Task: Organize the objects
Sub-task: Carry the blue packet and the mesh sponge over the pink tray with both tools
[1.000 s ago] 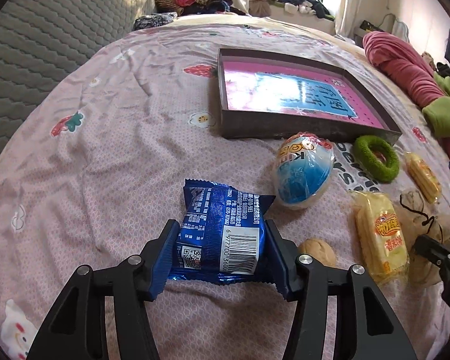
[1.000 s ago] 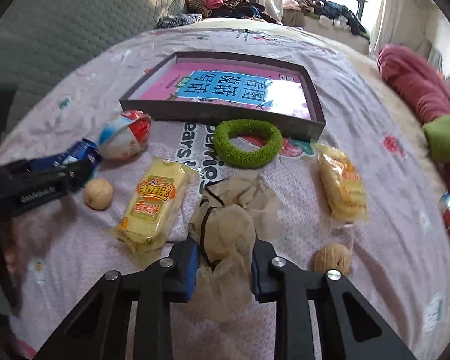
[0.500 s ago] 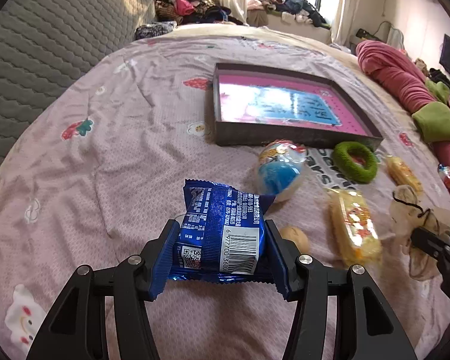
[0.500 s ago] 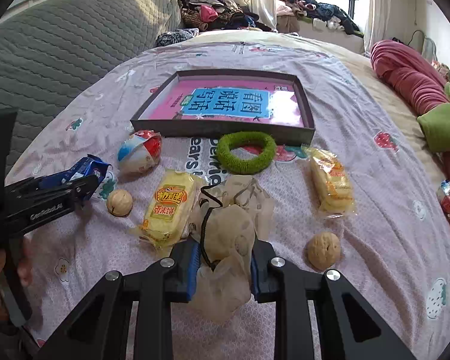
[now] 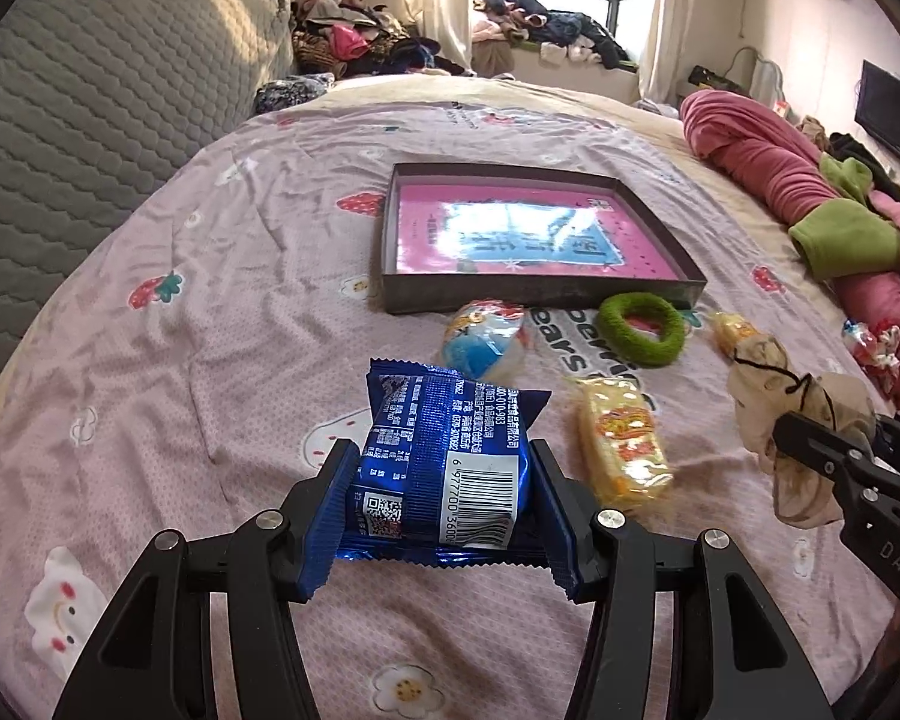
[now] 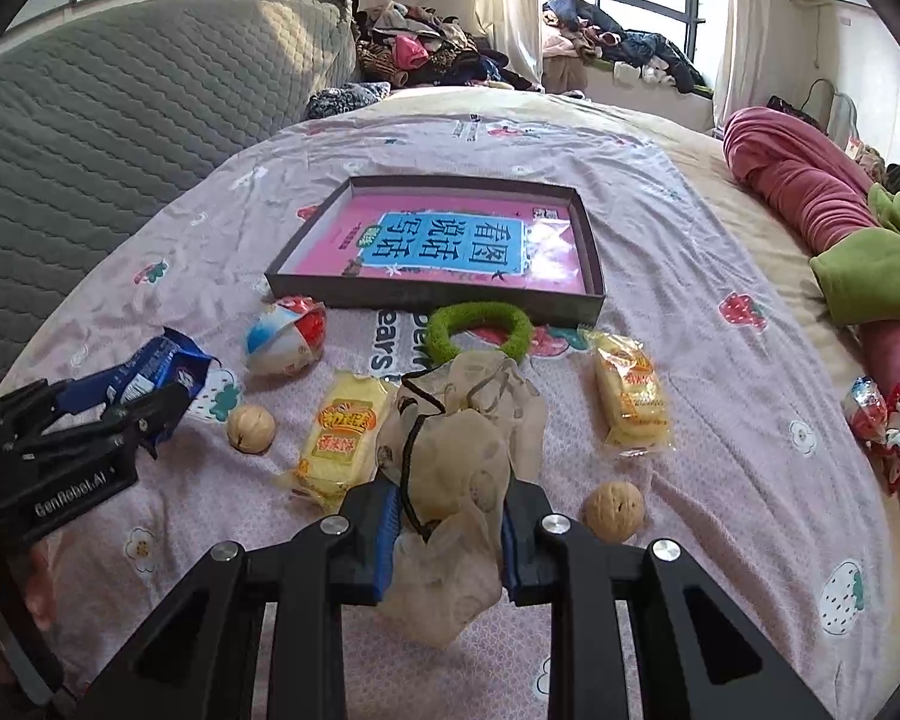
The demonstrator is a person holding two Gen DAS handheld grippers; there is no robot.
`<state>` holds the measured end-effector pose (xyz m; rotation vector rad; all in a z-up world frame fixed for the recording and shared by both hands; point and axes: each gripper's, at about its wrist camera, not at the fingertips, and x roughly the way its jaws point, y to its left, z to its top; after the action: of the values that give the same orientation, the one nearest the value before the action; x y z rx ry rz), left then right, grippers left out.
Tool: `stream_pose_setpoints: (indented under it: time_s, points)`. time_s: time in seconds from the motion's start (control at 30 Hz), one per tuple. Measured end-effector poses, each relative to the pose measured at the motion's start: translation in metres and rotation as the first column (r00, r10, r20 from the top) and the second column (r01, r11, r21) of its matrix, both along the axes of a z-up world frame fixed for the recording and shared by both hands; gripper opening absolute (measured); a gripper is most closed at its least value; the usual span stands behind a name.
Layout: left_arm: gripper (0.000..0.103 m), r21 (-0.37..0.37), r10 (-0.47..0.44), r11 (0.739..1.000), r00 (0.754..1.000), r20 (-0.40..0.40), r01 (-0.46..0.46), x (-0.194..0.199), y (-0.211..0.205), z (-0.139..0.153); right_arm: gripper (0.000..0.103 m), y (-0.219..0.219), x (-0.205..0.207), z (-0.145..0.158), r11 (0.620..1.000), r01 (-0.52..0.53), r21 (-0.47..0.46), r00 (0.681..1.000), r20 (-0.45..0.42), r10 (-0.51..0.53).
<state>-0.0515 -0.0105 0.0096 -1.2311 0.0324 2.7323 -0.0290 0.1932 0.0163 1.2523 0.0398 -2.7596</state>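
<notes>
Above the bed (image 5: 222, 312), the left gripper (image 5: 444, 492) clamps its fingers on a blue snack packet (image 5: 450, 450) while the right gripper (image 6: 450, 534) pinches a beige drawstring pouch (image 6: 456, 468), both apparently bound for the far tray (image 6: 591, 276).
</notes>
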Motion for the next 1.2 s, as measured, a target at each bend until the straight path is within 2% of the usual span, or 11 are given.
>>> stream_pose_setpoints:
  time_s: [0.53, 1.2]
  points:
    - [0.058, -0.013, 0.015, 1.000, 0.999, -0.043, -0.016, 0.015, 0.022, 0.028, 0.027, 0.004, 0.011, 0.021, 1.000, -0.001, -0.018, 0.998, -0.059, 0.000]
    - [0.058, -0.030, 0.018, 0.999, 0.996, -0.083, -0.021, -0.006, 0.041, 0.049, 0.027, 0.013, -0.009, 0.042, 1.000, 0.002, 0.001, 0.992, -0.127, -0.001]
